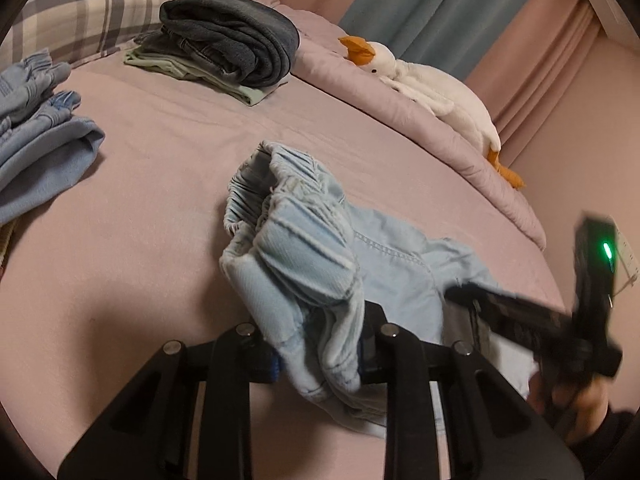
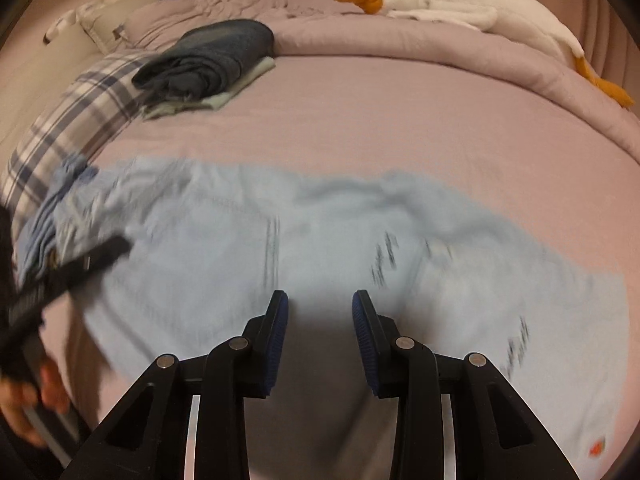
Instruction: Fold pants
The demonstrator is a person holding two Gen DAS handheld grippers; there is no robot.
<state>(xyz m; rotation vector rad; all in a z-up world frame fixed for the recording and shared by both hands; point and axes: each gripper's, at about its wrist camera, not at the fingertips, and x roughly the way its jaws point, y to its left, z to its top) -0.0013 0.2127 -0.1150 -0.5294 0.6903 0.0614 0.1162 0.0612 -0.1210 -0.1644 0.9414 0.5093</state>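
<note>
On pink bed (image 1: pixel 160 152) | left gripper (image 1: pixel 320 356) clamps pale-blue pants (image 1: pixel 304 264) waistband | right gripper (image 2: pixel 320 340) parted, empty

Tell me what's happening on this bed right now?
A person with a gripper in each hand is folding light blue pants on a pink bed. The left gripper is clamped on the bunched waistband end. The right gripper is open over the spread fabric, holding nothing. A stack of folded clothes and a plush goose lie further back.
</note>
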